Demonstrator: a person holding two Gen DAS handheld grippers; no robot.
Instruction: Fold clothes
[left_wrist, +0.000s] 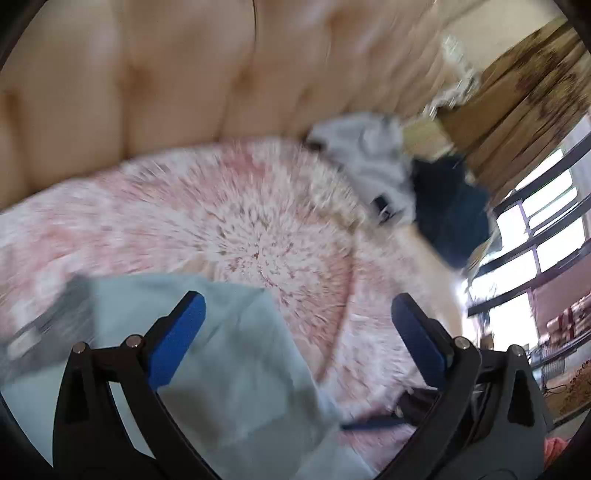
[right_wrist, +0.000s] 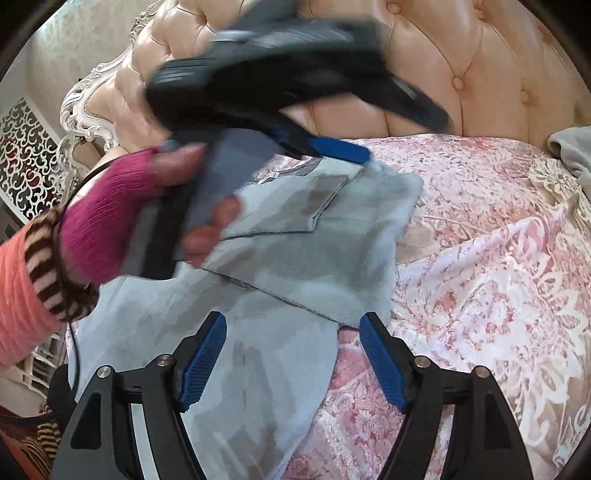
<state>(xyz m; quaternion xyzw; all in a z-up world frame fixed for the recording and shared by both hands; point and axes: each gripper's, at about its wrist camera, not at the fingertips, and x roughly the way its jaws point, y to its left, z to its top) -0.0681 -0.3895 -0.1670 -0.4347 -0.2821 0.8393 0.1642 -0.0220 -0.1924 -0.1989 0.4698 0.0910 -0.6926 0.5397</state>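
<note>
A pale blue garment lies on a bed with a pink flowery bedspread. It looks like jeans with a pocket, and it sits on the left part of the bed in the right wrist view, from the middle down to 7 o'clock.

The right gripper hangs just over the garment. Its blue fingers are spread wide and pinch nothing.

The left gripper is up at 12 o'clock in that view, blurry and black. A hand in a dark pink fingerless glove holds it, with a striped cuff and an orange sleeve behind. One blue finger tip rests at the top edge of the garment.

In the left wrist view the left gripper's fingers are spread wide, with nothing between them. The garment lies under them at 7 o'clock.

A tan padded headboard stands behind the bed. At 2 o'clock lie a grey garment and a dark blue garment, side by side.
</note>
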